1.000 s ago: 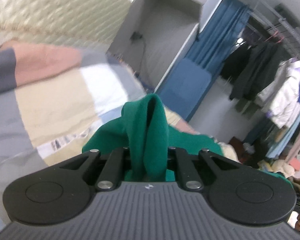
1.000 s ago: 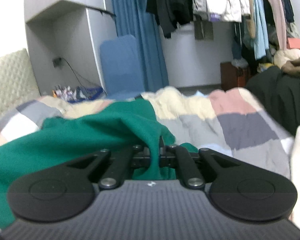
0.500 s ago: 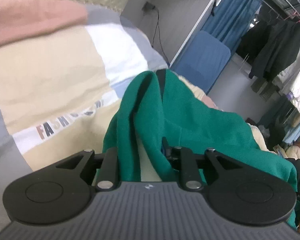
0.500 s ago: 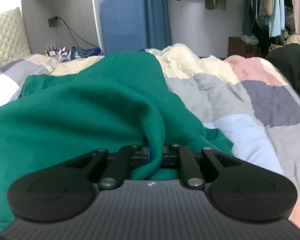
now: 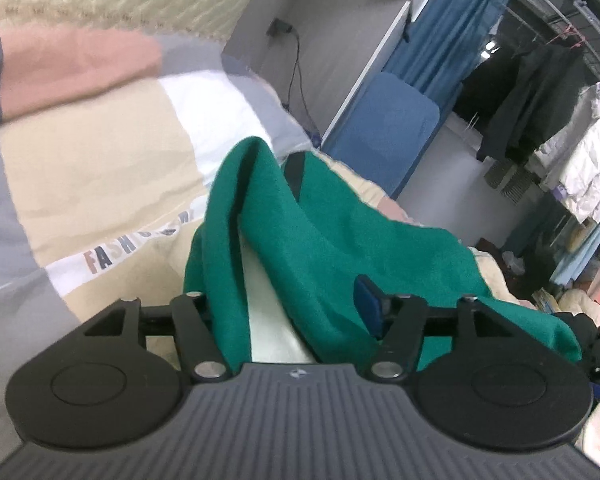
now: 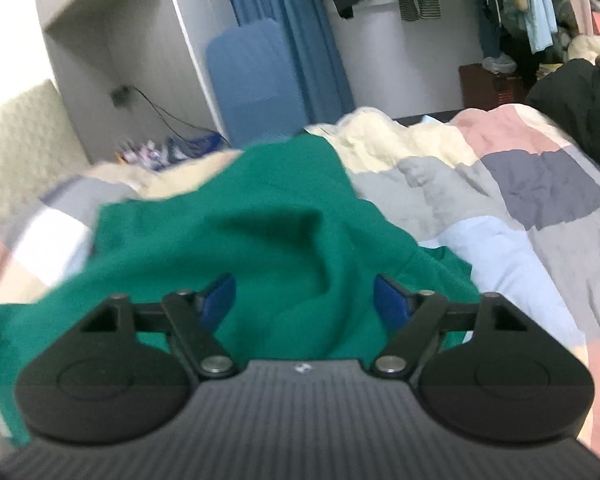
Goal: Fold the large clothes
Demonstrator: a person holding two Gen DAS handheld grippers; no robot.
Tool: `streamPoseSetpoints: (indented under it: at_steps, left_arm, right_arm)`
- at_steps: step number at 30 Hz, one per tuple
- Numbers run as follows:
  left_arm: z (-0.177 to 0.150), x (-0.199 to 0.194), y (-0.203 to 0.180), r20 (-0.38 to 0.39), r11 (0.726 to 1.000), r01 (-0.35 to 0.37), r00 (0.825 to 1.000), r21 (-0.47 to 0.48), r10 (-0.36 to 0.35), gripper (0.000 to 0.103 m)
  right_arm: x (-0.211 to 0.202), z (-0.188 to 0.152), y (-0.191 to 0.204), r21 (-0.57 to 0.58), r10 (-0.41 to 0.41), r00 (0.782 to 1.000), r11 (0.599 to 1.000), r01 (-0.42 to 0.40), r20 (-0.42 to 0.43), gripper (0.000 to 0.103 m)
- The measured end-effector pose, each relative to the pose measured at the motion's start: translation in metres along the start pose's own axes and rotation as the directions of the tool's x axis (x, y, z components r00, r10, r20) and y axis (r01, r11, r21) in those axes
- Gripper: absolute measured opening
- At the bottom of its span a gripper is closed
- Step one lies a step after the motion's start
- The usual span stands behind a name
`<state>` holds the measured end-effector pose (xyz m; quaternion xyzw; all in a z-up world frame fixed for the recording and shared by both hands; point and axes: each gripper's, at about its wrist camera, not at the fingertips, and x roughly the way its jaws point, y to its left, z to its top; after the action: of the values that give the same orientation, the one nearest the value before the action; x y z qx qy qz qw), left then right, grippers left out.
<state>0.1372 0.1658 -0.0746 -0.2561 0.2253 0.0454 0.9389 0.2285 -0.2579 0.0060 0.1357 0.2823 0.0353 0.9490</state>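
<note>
Between both pairs of jaws, low in the centre of each wrist view, we find the same green garment (image 5: 324,240), and that is the relation our next move hangs on. Our left gripper (image 5: 296,312) has its jaws spread wide; two green folds rise up through the gap with a pale strip of quilt (image 5: 100,168) showing between them, and we cannot tell whether the cloth merely brushes the pads or lies loose. From those jaws the garment runs away toward the right of the frame, its long axis slanting from the peak at upper centre down to the lower right edge. Our right gripper (image 6: 304,300) is likewise parted, both blue pads showing on either side of a humped fold, with nothing pinched. In that view the garment (image 6: 220,232) spreads from the jaws toward the left and lower left of the frame, while the quilt (image 6: 520,220) lies bare to the right. So we judge the cloth stretched sideways between our two hands on the bed, each hand at one end of it, neither one nearer to the middle. Any fresh grip, we think, should take an edge lying straight ahead of each gripper, since the bunched folds at both ends could catch in the open jaws and drag.
</note>
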Motion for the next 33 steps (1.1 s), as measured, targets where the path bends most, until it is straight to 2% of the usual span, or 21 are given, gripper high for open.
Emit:
streamPoseSetpoints:
  at_steps: [4,7,9,12,14,18,22,25,27,30,33]
  left_arm:
    - [-0.004,-0.048,-0.015,0.056,1.000,0.022,0.998,-0.005,-0.022,0.072]
    - [-0.012,-0.086,-0.028,0.096,0.999,0.035,0.995,0.010,-0.036,0.073]
    - [-0.019,-0.102,-0.034,0.086,0.997,0.083,0.993,0.005,-0.083,0.074]
    - [-0.026,-0.104,-0.045,0.032,0.988,0.155,0.987,0.001,-0.155,0.074]
    - [-0.034,-0.097,-0.053,-0.013,0.979,0.201,0.979,-0.009,-0.201,0.074]
    - [-0.054,-0.065,-0.059,-0.133,0.961,0.263,0.953,-0.081,-0.272,0.074]
    - [-0.070,-0.028,-0.051,-0.241,0.950,0.250,0.926,-0.184,-0.291,0.075]
    - [-0.075,-0.004,-0.038,-0.285,0.930,0.250,0.902,-0.268,-0.325,0.075]
    - [-0.077,0.007,-0.032,-0.288,0.918,0.259,0.893,-0.299,-0.346,0.075]
    - [-0.079,0.019,-0.026,-0.276,0.891,0.294,0.876,-0.346,-0.396,0.075]
    - [-0.080,0.033,-0.026,-0.266,0.863,0.339,0.852,-0.374,-0.450,0.075]
  right_arm:
    - [-0.037,-0.004,0.002,0.005,0.051,0.999,0.999,-0.051,0.015,0.078]
    - [-0.061,-0.010,-0.003,0.057,0.118,0.993,0.991,-0.119,0.026,0.078]
    - [-0.068,-0.014,-0.005,0.089,0.168,0.986,0.982,-0.169,0.017,0.078]
    - [-0.070,-0.018,-0.004,0.120,0.259,0.966,0.959,-0.255,-0.015,0.078]
    - [-0.064,-0.020,-0.001,0.134,0.293,0.955,0.949,-0.285,-0.045,0.078]
    - [-0.038,-0.030,-0.001,0.230,0.299,0.945,0.937,-0.264,-0.135,0.079]
    - [-0.001,-0.047,-0.003,0.368,0.358,0.899,0.895,-0.253,-0.253,0.079]
    - [0.021,-0.057,-0.008,0.476,0.380,0.879,0.853,-0.214,-0.287,0.079]
    - [0.034,-0.058,-0.013,0.514,0.374,0.885,0.836,-0.191,-0.279,0.079]
    - [0.044,-0.053,-0.021,0.534,0.332,0.912,0.830,-0.160,-0.242,0.079]
    - [0.048,-0.052,-0.035,0.631,0.367,0.906,0.760,-0.159,-0.214,0.078]
